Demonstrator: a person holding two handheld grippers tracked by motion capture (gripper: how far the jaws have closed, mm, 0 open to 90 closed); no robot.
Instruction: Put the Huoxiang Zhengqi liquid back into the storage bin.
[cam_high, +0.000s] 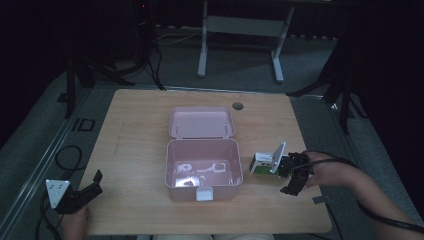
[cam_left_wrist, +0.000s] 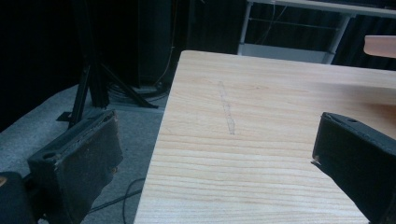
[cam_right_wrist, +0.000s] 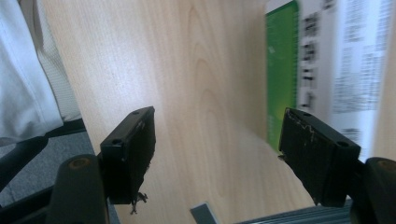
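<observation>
On the pale wood-grain bench (cam_high: 140, 130), open pink plastic hinged box (cam_high: 202, 170), green-and-white carton (cam_high: 262, 162) with unreadable print, both grippers' jaws stood wide, empty.

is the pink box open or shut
Open: the pink box has its lid swung back flat on the table, so its inside shows.

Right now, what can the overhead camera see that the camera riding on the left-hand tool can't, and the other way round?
High view alone: the open pink box mid-table with its white latch, the green and white carton beside the right gripper, and the left gripper from outside, at the near left corner.

Left gripper view alone: its two black jaws close up, wide apart with nothing between, and a faint streak on the wood.

Both: the wooden table, and the dark stand beyond its edge.
</observation>
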